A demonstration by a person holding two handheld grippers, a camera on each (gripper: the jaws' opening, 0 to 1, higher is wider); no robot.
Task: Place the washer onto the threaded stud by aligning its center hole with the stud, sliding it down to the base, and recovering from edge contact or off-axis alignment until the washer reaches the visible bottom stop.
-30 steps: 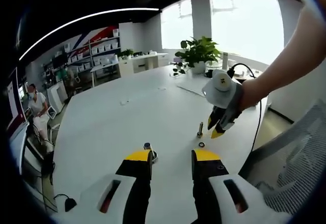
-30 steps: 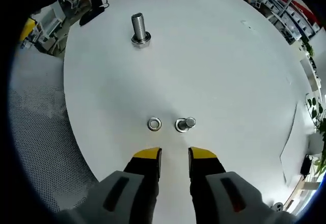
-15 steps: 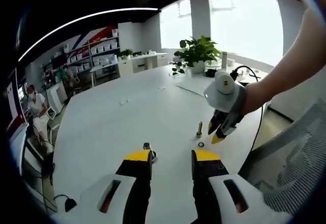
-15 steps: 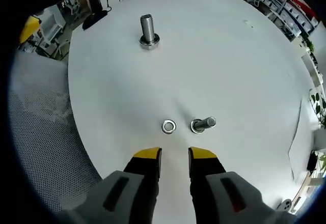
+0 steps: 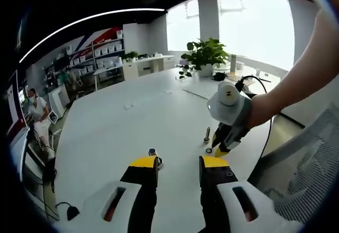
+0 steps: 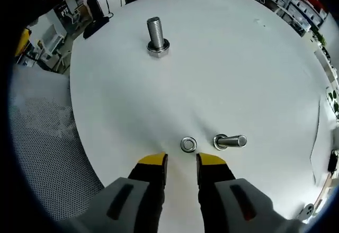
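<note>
Hovering narrowly parted over the flat silver steel washer, the right gripper risks skidding it across the white table.

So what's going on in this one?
A person holds a hand-held gripper in each hand over a white table. The right hand-held gripper, jaws open and empty, sits just short of a loose washer lying flat beside a small threaded stud. A second, larger stud stands farther off. The left hand-held gripper is open near that larger stud. The washer is not yet picked up.
</note>
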